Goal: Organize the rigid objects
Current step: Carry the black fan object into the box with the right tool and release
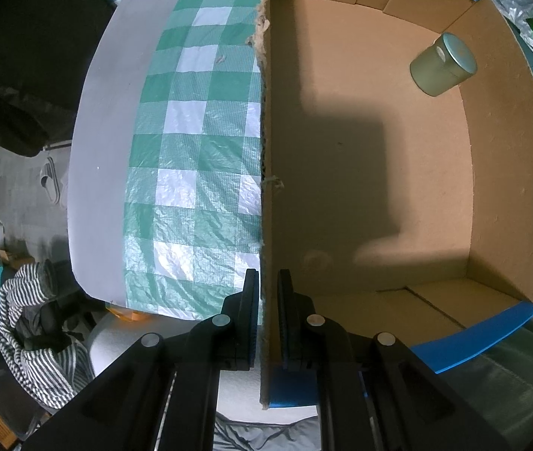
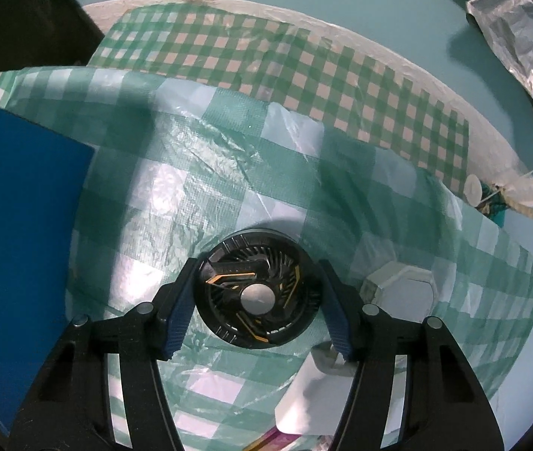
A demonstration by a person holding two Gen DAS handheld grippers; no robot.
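Left gripper [image 1: 266, 293] is pinching the near wall of the box [image 1: 266, 150]; I am seeing its two fingers drawn narrow, one outside the cardboard edge and one inside it. Inside the box, a green jar [image 1: 441, 65] is lying tilted in the far right corner, well apart from that gripper. Outside the wall, the checked cloth [image 1: 199, 158] is spreading over the table [image 1: 105, 150], with blue tape [image 1: 477, 338] running along the box rim on the right.

Right gripper [image 2: 259, 300] is reaching down over the cloth [image 2: 229, 173], and I am watching its fingers straddling a round black fan [image 2: 257, 293] with orange marks. They are standing wide, with the left pad touching or just beside the fan's rim; whether the right one is touching I cannot tell. The fan is lying flat on the cloth. Just beside it to the right, a white block [image 2: 402, 289] is resting on the cloth, and a blue panel [image 2: 18, 206] is filling the left side of this view.
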